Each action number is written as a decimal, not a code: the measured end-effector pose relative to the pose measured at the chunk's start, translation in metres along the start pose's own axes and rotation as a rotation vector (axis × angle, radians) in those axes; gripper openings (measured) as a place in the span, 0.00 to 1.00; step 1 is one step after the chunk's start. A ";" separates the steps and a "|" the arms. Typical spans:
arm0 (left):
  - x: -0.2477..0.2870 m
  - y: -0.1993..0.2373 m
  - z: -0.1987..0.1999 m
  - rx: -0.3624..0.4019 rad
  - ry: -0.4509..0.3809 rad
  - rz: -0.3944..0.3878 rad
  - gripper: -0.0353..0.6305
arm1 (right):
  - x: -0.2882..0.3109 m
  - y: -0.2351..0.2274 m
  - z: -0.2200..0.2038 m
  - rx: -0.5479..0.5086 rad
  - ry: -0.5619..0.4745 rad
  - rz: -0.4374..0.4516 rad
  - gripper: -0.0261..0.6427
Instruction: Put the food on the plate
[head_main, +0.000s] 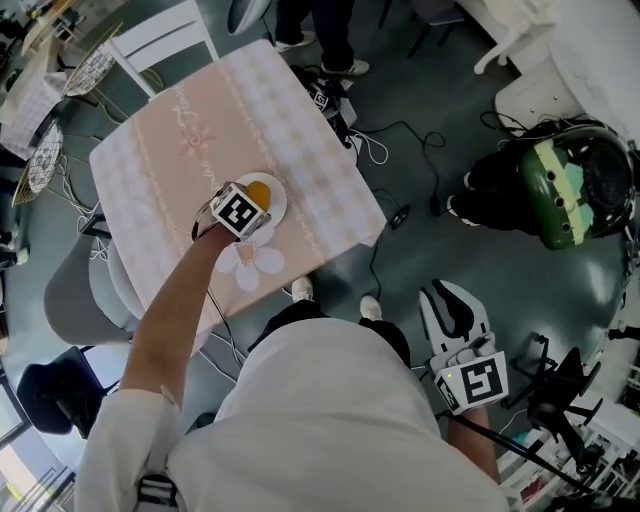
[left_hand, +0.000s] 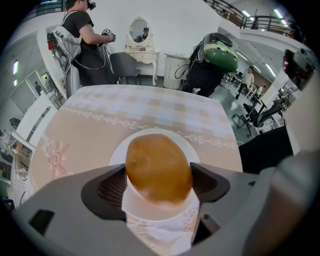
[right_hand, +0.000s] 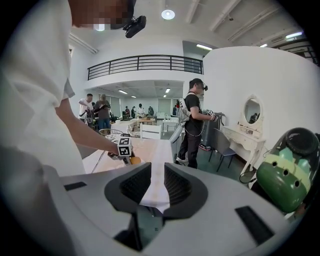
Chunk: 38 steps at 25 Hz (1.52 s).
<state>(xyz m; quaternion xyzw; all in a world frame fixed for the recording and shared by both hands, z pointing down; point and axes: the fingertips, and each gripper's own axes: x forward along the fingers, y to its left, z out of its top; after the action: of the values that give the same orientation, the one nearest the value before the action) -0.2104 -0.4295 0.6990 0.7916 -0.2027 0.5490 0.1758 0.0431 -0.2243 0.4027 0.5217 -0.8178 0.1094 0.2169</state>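
The left gripper (left_hand: 159, 176) is clamped by both jaws on a golden-brown bread roll (left_hand: 158, 165), held over the white plate (left_hand: 194, 148) near the front edge of a table spread with a pink and beige checked tablecloth (left_hand: 85, 135). The right gripper (right_hand: 154, 189) hangs by the person's side, jaws a narrow slit apart with nothing between them. Cables (head_main: 400, 135) trail over the grey-green floor (head_main: 420, 265), and a white dressing table with an oval mirror (left_hand: 139, 46) stands behind
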 end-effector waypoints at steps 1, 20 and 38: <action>-0.001 0.000 0.001 0.004 0.000 0.003 0.66 | 0.001 0.000 0.000 -0.001 0.000 0.003 0.17; -0.001 0.002 0.000 -0.012 -0.013 0.074 0.70 | -0.004 -0.011 -0.005 -0.013 -0.017 0.034 0.17; -0.079 -0.041 0.002 -0.161 -0.206 0.258 0.70 | -0.021 -0.033 -0.009 -0.113 -0.102 0.207 0.17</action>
<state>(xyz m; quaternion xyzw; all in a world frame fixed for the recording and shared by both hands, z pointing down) -0.2123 -0.3853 0.6219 0.7944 -0.3627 0.4651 0.1449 0.0829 -0.2183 0.3990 0.4263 -0.8821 0.0583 0.1918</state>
